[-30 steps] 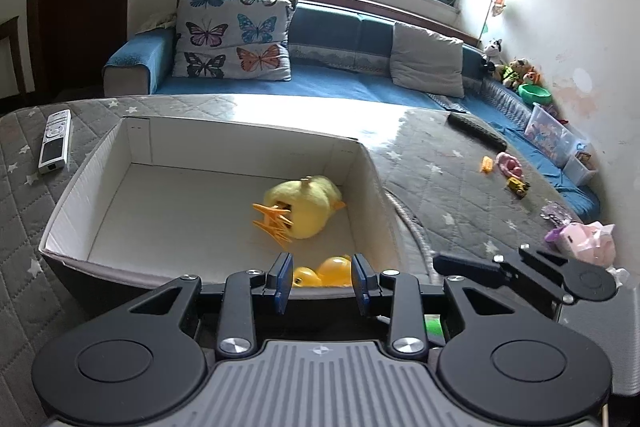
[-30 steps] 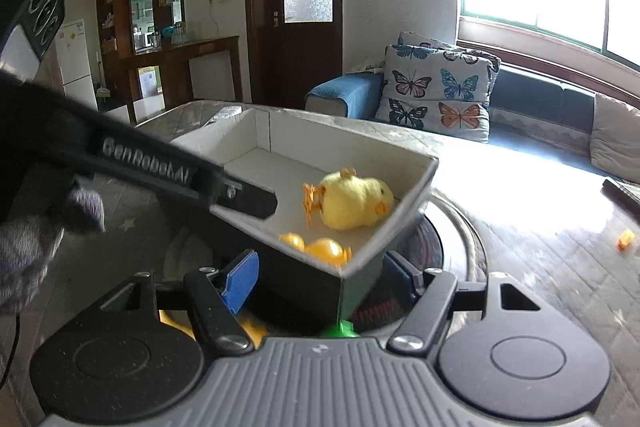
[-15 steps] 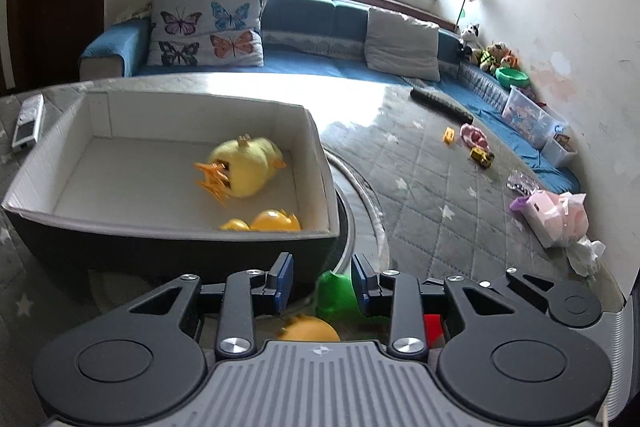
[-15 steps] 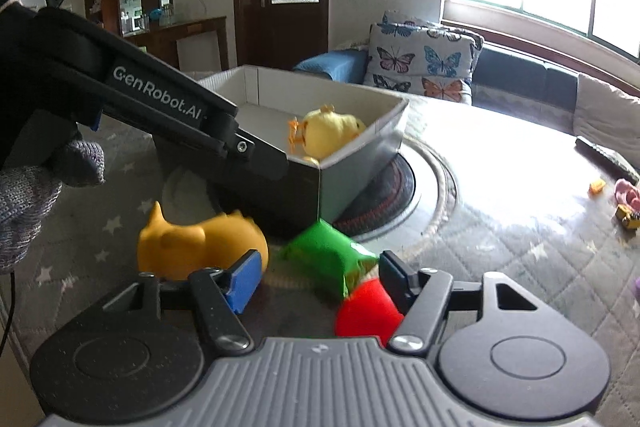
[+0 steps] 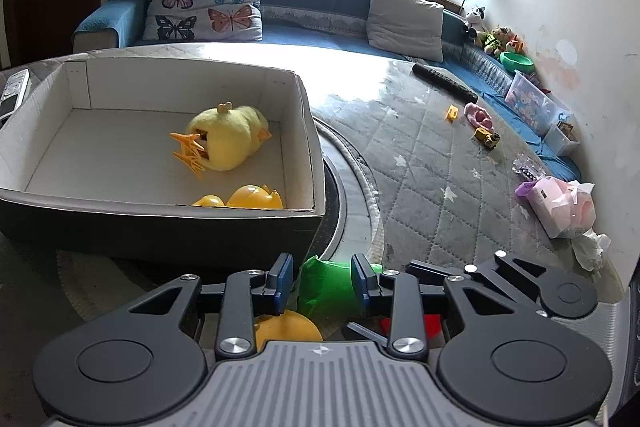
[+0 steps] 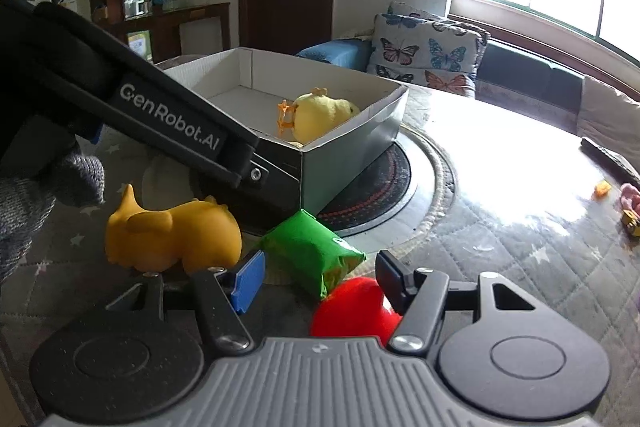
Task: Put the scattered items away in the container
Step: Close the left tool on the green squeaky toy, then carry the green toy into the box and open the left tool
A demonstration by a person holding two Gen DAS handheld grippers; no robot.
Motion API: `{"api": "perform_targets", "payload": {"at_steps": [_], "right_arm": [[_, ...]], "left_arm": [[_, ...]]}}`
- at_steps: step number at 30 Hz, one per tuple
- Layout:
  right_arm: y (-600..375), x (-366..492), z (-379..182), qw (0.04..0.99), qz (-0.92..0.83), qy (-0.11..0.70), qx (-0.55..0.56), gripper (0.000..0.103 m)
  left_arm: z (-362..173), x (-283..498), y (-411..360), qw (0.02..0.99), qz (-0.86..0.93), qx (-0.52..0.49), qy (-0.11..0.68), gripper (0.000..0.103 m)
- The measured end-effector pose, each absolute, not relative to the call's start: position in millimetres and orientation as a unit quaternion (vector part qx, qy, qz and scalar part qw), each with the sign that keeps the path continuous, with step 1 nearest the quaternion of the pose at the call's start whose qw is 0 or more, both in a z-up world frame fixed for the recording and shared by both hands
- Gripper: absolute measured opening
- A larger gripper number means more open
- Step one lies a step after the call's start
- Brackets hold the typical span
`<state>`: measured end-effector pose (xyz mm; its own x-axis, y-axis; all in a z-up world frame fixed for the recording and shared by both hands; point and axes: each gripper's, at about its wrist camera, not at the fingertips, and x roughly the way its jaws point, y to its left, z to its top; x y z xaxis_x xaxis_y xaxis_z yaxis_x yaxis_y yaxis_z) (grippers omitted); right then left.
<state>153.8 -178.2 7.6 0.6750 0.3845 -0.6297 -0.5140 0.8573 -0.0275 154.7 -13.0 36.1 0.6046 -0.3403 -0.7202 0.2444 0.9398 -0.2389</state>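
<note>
Both grippers hover low beside the box (image 5: 312,147)

We hold the left gripper (image 5: 322,281) and right gripper (image 6: 320,277) with jaws spread; green packet (image 6: 310,253), orange toy (image 6: 172,237) and red ball (image 6: 352,311) lie just outside the box.

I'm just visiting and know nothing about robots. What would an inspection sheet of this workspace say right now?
Surface: quilted grey star-print cover, round mat under the box.
Job's things: cardboard box holds a plush duck and yellow toys; outside lie a green pouch, orange rubber animal and red ball.
Clutter: remote, small toys, pink packet.
Grippers: left gripper open around the green pouch; right gripper open, empty.
Cables: nothing seen.
Surroundings: sofa, butterfly cushions, window.
</note>
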Motion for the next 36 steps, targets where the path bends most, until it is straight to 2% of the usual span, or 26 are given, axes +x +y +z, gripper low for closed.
{"api": "perform_targets", "payload": {"at_steps": [11, 25, 36], "right_arm": [[-165, 172, -5, 0.89, 0.272, 0.333, -0.151, 0.062], [-169, 174, -6, 0.893, 0.272, 0.335, -0.128, 0.058], [-173, 161, -1, 0.906, 0.252, 0.315, -0.124, 0.051]], "left_arm": [[25, 166, -18, 0.883, -0.164, -0.054, 0.437, 0.035], [17, 175, -18, 0.871, -0.177, -0.062, 0.454, 0.035], [25, 168, -16, 0.873, -0.2, -0.077, 0.438, 0.026]]}}
